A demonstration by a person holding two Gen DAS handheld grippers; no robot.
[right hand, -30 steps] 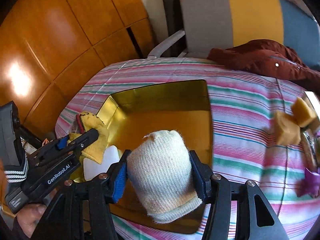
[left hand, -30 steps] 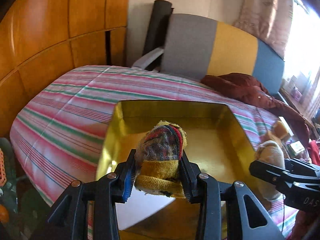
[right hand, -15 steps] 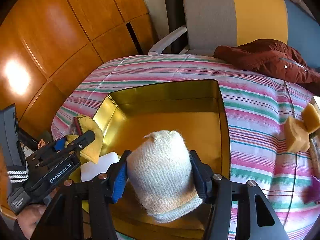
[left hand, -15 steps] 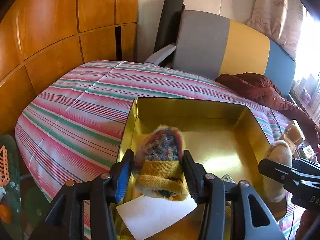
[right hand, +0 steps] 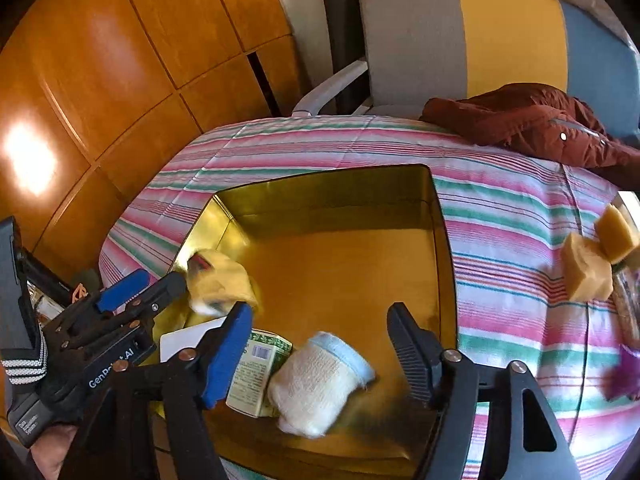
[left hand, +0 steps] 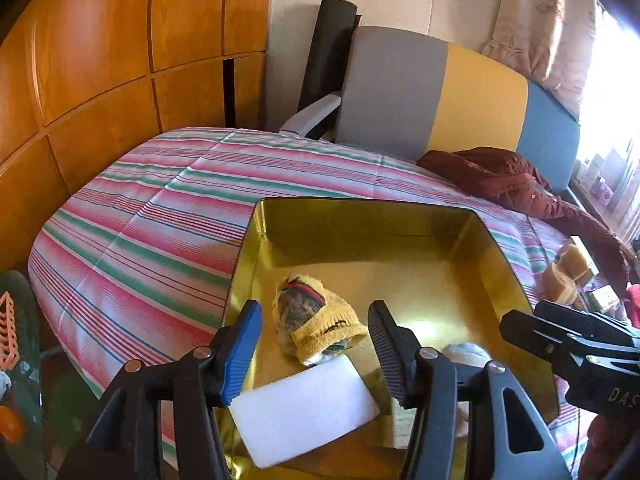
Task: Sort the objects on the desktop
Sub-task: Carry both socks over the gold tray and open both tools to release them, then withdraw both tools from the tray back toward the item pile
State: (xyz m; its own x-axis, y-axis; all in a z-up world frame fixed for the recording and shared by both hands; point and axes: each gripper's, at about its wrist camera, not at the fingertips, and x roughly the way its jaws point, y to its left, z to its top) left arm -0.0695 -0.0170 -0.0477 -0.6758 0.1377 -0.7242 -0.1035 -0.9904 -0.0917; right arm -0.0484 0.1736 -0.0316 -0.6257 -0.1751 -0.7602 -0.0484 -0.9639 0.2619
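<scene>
Both grippers hover spread wide over a gold tin [left hand: 500, 248]: left gripper [left hand: 314, 354] with a yellow knit sock [left hand: 318, 322] lying loose just ahead between its fingers, right gripper [right hand: 320, 350] above a cream sock [right hand: 316, 384] beside a green box [right hand: 256, 372] on the striped bed [left hand: 152, 220]

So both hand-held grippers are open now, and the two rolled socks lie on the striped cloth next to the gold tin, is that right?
Not quite. The left hand-held gripper and the right hand-held gripper are open, but the yellow sock and the white sock lie inside the gold tin, not on the striped cloth. Both wrist views show it.
</scene>
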